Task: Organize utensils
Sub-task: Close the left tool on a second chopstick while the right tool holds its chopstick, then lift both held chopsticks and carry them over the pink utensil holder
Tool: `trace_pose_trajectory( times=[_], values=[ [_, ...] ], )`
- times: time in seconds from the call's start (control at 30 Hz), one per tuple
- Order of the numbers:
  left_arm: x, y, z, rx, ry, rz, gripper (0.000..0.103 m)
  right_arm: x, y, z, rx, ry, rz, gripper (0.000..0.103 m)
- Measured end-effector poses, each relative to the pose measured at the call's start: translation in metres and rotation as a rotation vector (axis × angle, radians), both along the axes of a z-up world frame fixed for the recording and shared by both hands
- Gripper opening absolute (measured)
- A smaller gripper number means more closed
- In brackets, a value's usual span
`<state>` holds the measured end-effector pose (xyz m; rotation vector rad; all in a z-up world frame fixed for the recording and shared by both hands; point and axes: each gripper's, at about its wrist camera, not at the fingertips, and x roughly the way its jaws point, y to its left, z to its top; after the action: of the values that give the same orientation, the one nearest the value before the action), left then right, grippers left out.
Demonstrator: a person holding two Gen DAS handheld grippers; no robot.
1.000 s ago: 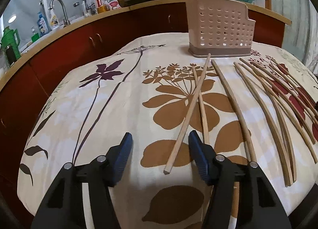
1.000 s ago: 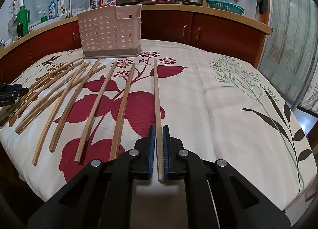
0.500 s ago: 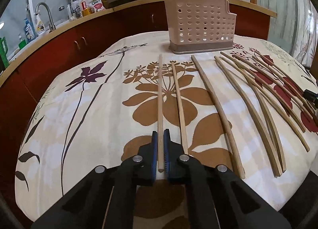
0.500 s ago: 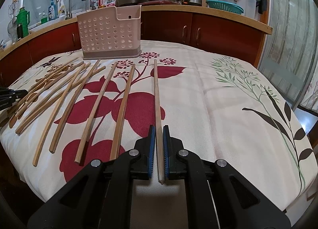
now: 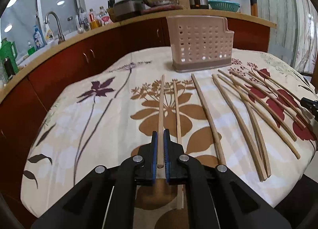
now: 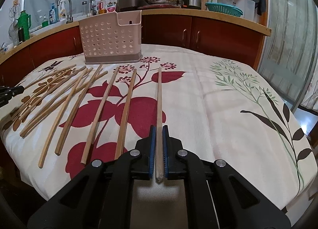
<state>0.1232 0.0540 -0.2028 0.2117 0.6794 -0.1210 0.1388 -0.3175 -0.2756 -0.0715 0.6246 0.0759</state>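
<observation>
left gripper (image 5: 160,150) clamped on leftmost chopstick (image 5: 161,113); right gripper (image 6: 159,150) clamped on rightmost chopstick (image 6: 159,105); perforated holder (image 6: 111,42) upright beyond both.

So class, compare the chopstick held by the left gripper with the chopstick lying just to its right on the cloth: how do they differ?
The held chopstick is clamped between the left gripper's blue pads; the neighbouring chopstick lies loose on the tablecloth. The held one's near end shows between the pads; the neighbour's runs under the gripper. Both are pale wood and point toward the utensil holder.
</observation>
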Motion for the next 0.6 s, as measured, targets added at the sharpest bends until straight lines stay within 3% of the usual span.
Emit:
trace_pose_trajectory(
  times=[0.6],
  values=[
    [-0.017, -0.005, 0.045, -0.010, -0.155, 0.022, 0.007, -0.012, 0.001, 0.039, 0.018, -0.109, -0.008, 0.007]
  ],
)
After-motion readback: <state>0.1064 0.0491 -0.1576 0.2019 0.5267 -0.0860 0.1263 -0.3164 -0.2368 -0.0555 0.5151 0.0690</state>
